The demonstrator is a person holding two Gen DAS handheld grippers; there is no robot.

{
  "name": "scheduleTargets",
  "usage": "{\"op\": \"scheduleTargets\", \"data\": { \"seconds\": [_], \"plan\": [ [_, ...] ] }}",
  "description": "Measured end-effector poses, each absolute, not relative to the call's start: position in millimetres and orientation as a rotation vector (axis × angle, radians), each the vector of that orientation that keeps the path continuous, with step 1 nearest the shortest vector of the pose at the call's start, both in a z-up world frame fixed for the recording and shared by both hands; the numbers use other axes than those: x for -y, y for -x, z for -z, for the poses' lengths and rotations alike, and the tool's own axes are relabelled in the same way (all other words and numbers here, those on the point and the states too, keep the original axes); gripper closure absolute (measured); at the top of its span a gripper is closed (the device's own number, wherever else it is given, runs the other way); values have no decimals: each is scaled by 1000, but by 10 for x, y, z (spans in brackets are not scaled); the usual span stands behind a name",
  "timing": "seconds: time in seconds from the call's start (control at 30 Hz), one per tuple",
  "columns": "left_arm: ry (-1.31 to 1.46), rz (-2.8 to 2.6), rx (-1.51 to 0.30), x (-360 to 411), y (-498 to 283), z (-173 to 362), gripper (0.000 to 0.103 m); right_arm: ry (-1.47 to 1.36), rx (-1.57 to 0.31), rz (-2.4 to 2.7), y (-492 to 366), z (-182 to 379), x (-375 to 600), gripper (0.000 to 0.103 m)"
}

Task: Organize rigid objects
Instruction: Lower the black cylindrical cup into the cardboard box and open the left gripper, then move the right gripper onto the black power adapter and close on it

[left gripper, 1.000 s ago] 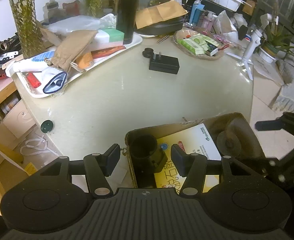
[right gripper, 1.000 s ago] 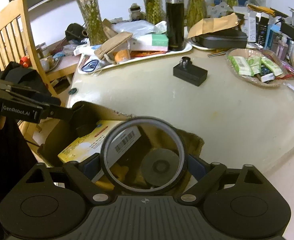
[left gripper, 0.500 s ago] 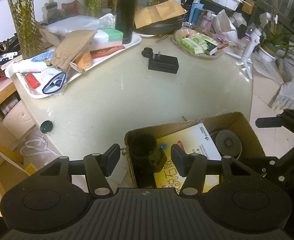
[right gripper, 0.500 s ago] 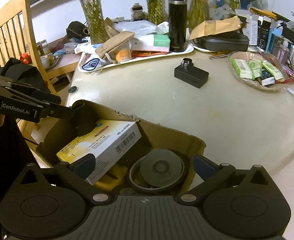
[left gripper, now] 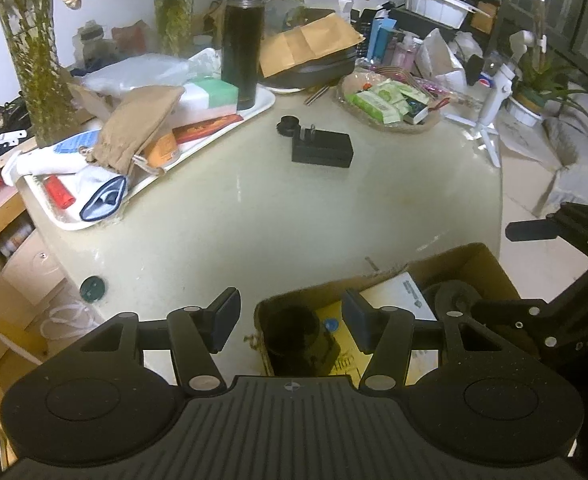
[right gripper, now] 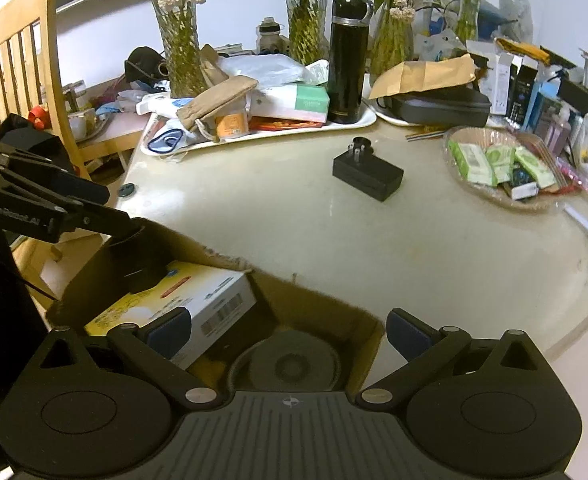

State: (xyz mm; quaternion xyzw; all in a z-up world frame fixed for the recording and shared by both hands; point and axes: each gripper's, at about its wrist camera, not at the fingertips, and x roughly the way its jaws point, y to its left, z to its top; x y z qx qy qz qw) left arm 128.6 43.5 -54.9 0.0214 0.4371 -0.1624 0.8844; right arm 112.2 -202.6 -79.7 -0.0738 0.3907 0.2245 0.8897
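now both spread claws, left claw (left gripper: 290,322) and right claw (right gripper: 288,330), hover over a frayed cardboard box (right gripper: 326,304).

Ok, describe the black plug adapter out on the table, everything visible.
The black plug adapter is a matte, plastic-looking rectangular block lying flat on the pale table, apart from the cardboard box. Two metal prongs stand up near one end. A small round black cap sits right beside it. Neither gripper touches it.

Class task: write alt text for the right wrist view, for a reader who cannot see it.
The open right tool hovers over a cardboard box holding a round disc and a yellow-white carton. A black adapter lies beyond on the cluttered table.
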Motion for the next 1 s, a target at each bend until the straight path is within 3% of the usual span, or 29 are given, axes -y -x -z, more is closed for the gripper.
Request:
{"op": "scheduleTargets", "data": {
  "seconds": [1.0],
  "plan": [
    [-104, 380, -839, -339, -2291, 671, 47, 216, -739, -497, -2445, 999, 2208, 0]
  ]
}}
